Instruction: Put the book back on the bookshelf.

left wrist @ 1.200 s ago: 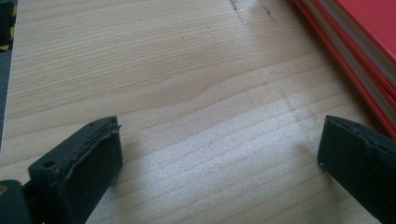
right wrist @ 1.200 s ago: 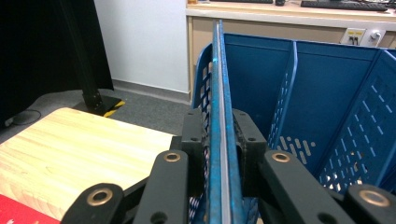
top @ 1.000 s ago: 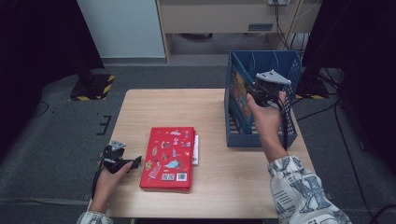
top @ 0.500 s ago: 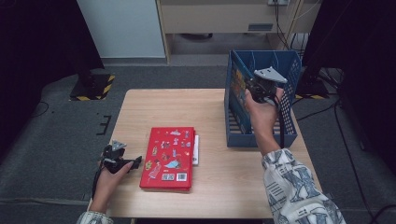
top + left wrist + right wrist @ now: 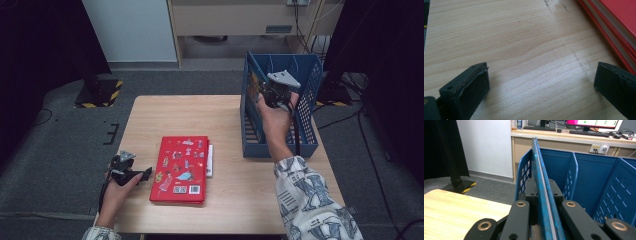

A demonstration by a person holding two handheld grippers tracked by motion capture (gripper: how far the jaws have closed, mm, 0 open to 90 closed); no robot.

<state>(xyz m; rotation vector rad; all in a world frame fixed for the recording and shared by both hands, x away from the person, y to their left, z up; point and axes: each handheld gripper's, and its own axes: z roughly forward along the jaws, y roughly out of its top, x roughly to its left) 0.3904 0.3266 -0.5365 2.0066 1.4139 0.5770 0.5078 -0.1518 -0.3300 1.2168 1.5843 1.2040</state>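
A thin blue book (image 5: 543,182) stands on edge between the jaws of the right claw (image 5: 544,192), seen edge-on in the right gripper view with both black jaws pressed flat against its covers, so this claw is closed tight on it. In the high view the right claw (image 5: 272,92) sits above the left compartment of the blue basket (image 5: 305,135), which stands at the right far part of the bench (image 5: 230,210), and the book's illustrated cover (image 5: 254,87) shows just inside the basket's left wall. The basket has perforated sides and upright dividers (image 5: 570,177) that split it into slots; the book is at the slot nearest the left wall, though whether its lower edge rests on the basket floor I cannot tell. The hand (image 5: 275,117) holding this claw reaches in from the near right, with a patterned sleeve (image 5: 312,200) behind it. Well apart, near the left of the bench, a red book (image 5: 181,167) lies flat on top of other books. Just left of that stack the left claw (image 5: 142,173) rests low over the wood, its jaws spread wide with nothing but bare bench between them in the left gripper view, the red stack's edge (image 5: 609,32) beside its right jaw.
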